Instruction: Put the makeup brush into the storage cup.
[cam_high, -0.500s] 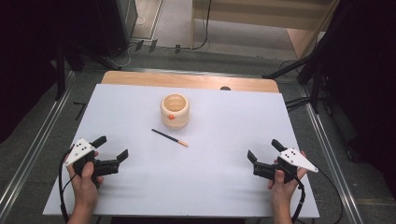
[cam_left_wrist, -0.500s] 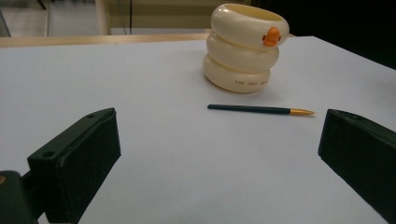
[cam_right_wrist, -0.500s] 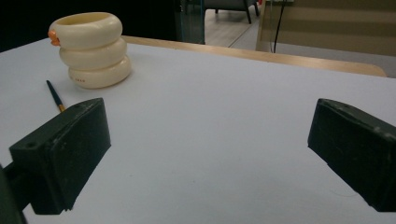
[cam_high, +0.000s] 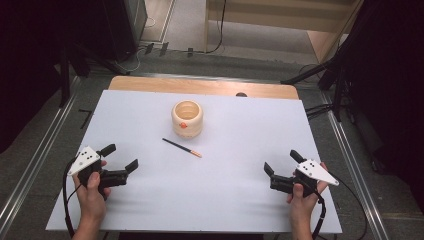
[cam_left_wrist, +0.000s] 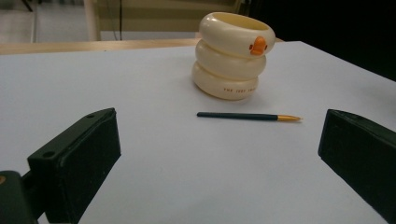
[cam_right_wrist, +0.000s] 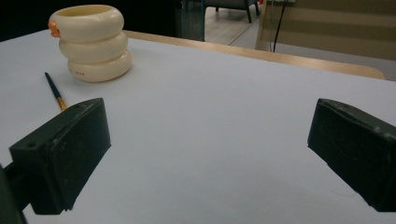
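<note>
A cream ribbed holder (cam_high: 187, 118) with an orange duck bill stands upright near the table's middle back; I see it too as the holder (cam_left_wrist: 231, 55) and the holder (cam_right_wrist: 93, 42). A dark pen (cam_high: 182, 147) with an orange tip lies flat just in front of it, seen also as the pen (cam_left_wrist: 249, 116) and the pen (cam_right_wrist: 55, 90). My left gripper (cam_high: 120, 157) rests open at the front left, empty. My right gripper (cam_high: 281, 162) stands open at the front right, empty. Both are well apart from the pen.
A white sheet (cam_high: 225, 165) covers most of the wooden table (cam_high: 150, 84), whose bare strip shows along the far edge. Dark stands and cables (cam_high: 320, 75) crowd the floor behind and beside the table.
Both hands sit nearly where they were; the holder and pen have not moved.
</note>
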